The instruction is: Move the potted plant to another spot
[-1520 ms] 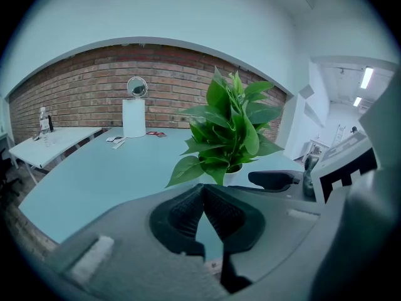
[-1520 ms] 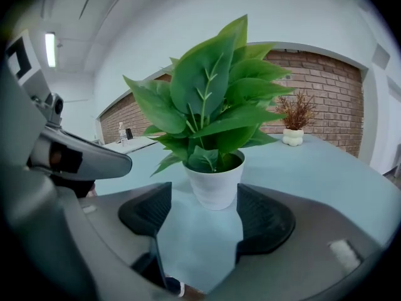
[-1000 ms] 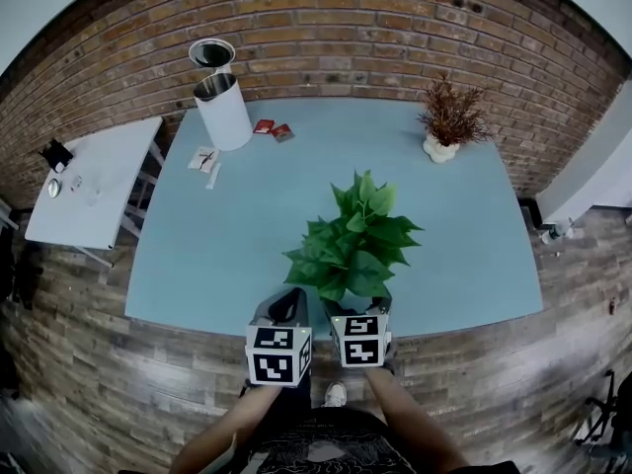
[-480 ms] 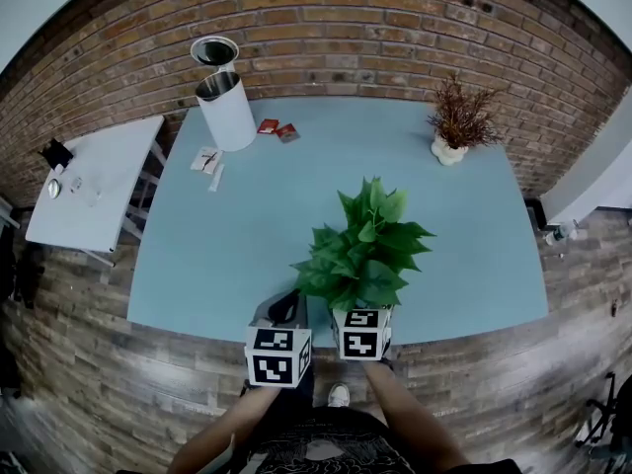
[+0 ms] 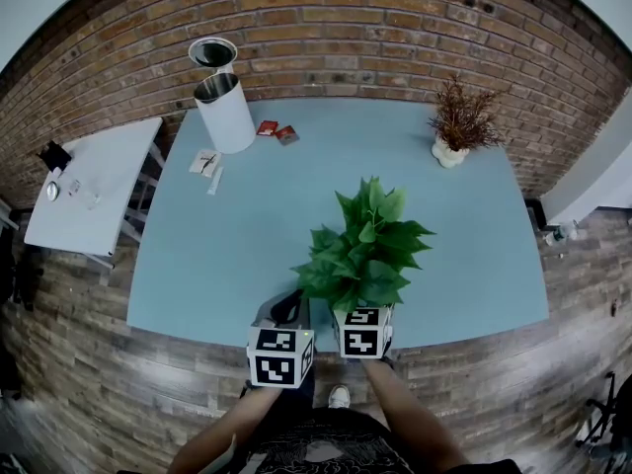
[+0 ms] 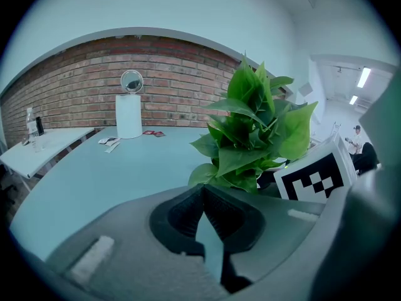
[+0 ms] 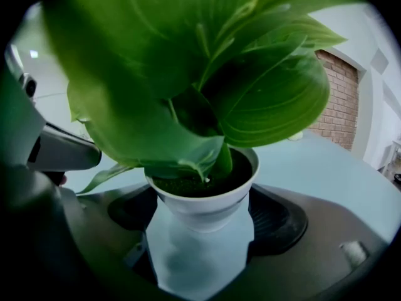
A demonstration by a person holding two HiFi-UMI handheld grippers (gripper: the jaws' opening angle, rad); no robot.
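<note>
Landmark: blue table (image 5: 227, 255), its far edge against a brick wall (image 5: 375, 38); every place below is read off this table.
Near edge, right of middle: potted plant (image 5: 363, 250), green and broad-leaved, upright, with leaves spreading over the table top. Its white pot (image 7: 207, 209) holds dark soil almost to the rim.
Over the near edge, at the plant: right gripper (image 7: 200, 227) reaches in under the leaves. Its jaws are spread wide with the pot between them. The pads flank the pot's wall and no squeeze shows.
Near edge, middle: left gripper (image 6: 202, 190) is beside the plant. Its jaws are closed tip to tip with nothing between them; only table top shows below the tips.
Just off the near edge: left cube (image 5: 279, 355) and right cube (image 5: 363, 332), both with square markers, side by side.
Far-left corner: white cylinder (image 5: 225, 112), upright on the table. A round metal-rimmed can (image 5: 212, 53) is behind it toward the wall; whether it stands on the table cannot be told.
Far edge, left of middle: two small red packets (image 5: 275, 129).
Left edge, below the cylinder: white slips (image 5: 205, 161), lying flat.
Far-right corner: dried brown plant (image 5: 456, 121) in a small pale pot.
Off the left edge: white side table (image 5: 99, 181); the items on it are too small to name.
Below the near edge: forearms (image 5: 405, 428) of the person, one leading to each gripper.
</note>
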